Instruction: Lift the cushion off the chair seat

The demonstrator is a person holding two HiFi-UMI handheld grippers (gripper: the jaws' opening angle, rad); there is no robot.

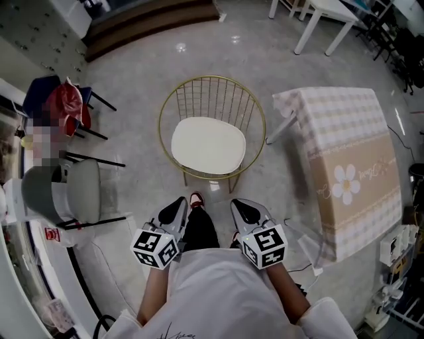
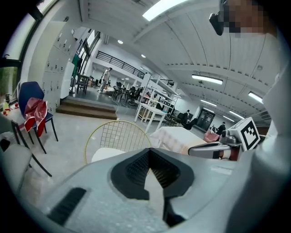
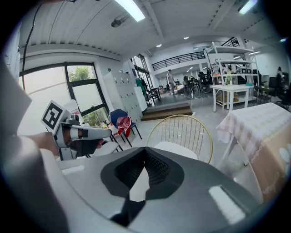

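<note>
A cream cushion [image 1: 208,145] lies flat on the seat of a gold wire chair [image 1: 212,93] in the middle of the head view. It also shows as a pale pad in the left gripper view, the cushion [image 2: 105,154], and in the right gripper view, the cushion [image 3: 175,149]. My left gripper [image 1: 180,202] and right gripper [image 1: 236,204] are held side by side close to the body, a short way in front of the chair. Both are shut with nothing between their jaws. Neither touches the cushion.
A table with a checked cloth [image 1: 348,165] stands right of the chair. A grey chair [image 1: 73,192] and a blue chair with red cloth [image 1: 63,106] stand at the left. Wooden steps [image 1: 149,23] lie beyond, white tables [image 1: 324,16] at the far right.
</note>
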